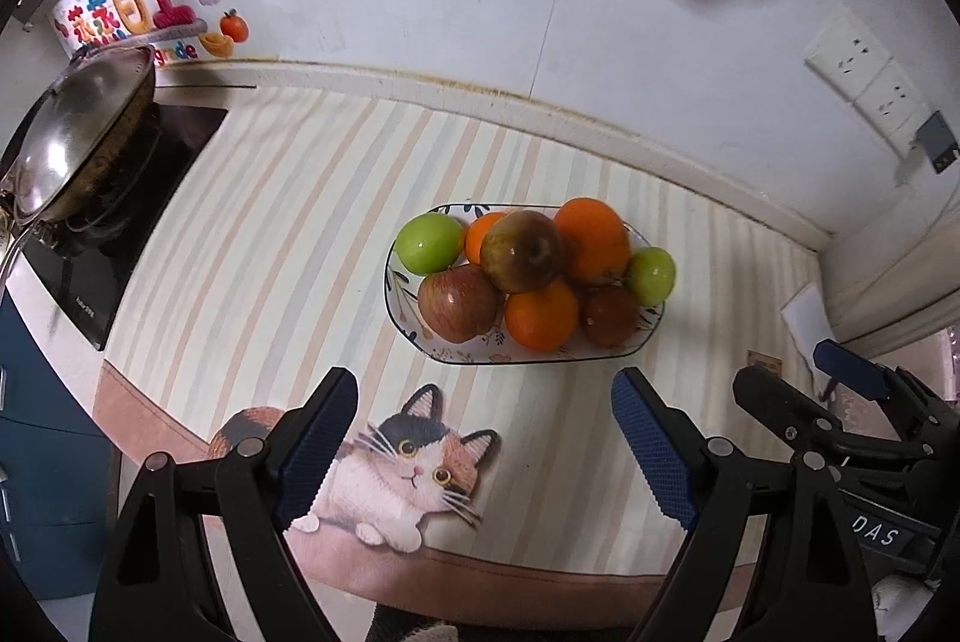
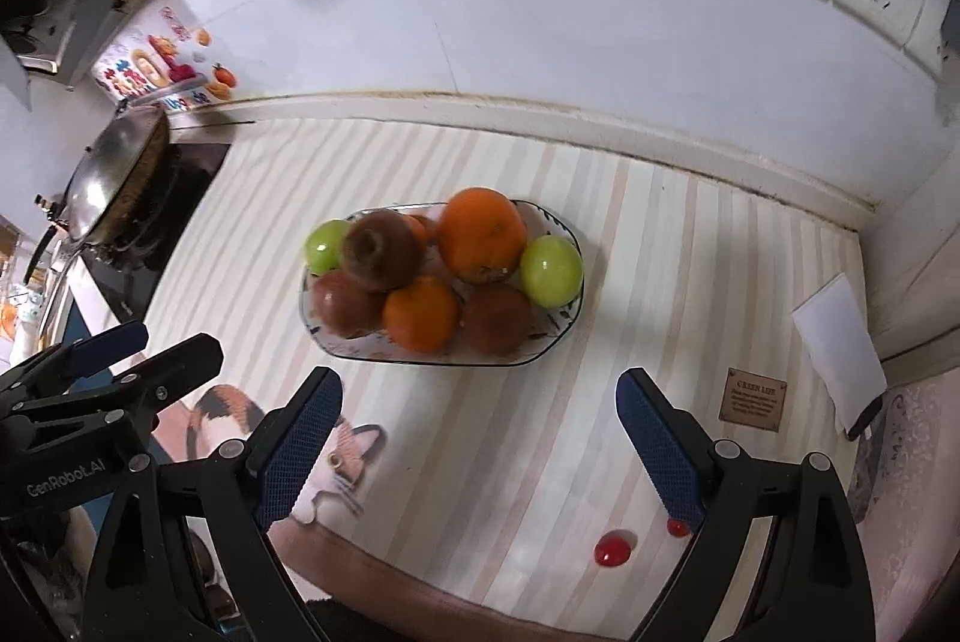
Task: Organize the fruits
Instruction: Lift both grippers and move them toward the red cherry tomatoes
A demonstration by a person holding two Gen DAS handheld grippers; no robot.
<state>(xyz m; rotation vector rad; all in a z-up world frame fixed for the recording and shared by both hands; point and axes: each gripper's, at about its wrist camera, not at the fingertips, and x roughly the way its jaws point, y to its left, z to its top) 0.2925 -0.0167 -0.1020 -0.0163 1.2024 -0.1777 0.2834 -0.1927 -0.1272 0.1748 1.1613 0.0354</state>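
**Fruit heaped on the plate, both grippers empty above it**

The fruits (image 1: 528, 276) sit piled on an oval patterned plate (image 1: 401, 309) in the middle of the striped bench (image 1: 270, 198): two green apples at the left and right ends, three oranges, and darker reddish-brown apples, one perched on top of the heap. They look firm, rounded and smooth-skinned, so likely to roll or slip if pinched off-centre; the best hold is probably across the widest part of a fruit, taken from above. The top apple (image 2: 381, 252) seems the easiest to lift without disturbing the rest, since the lower ones prop each other up. The plate looks ceramic and would chip if knocked.

The left gripper (image 1: 486, 453) hangs nearer than the plate with its fingers spread wide and nothing between them. The right gripper (image 2: 480, 453) is likewise wide open and empty, beside the left one.

Two small red pieces (image 2: 613, 549) lie on the near bench. A wok (image 1: 78, 132) stands on the hob far left
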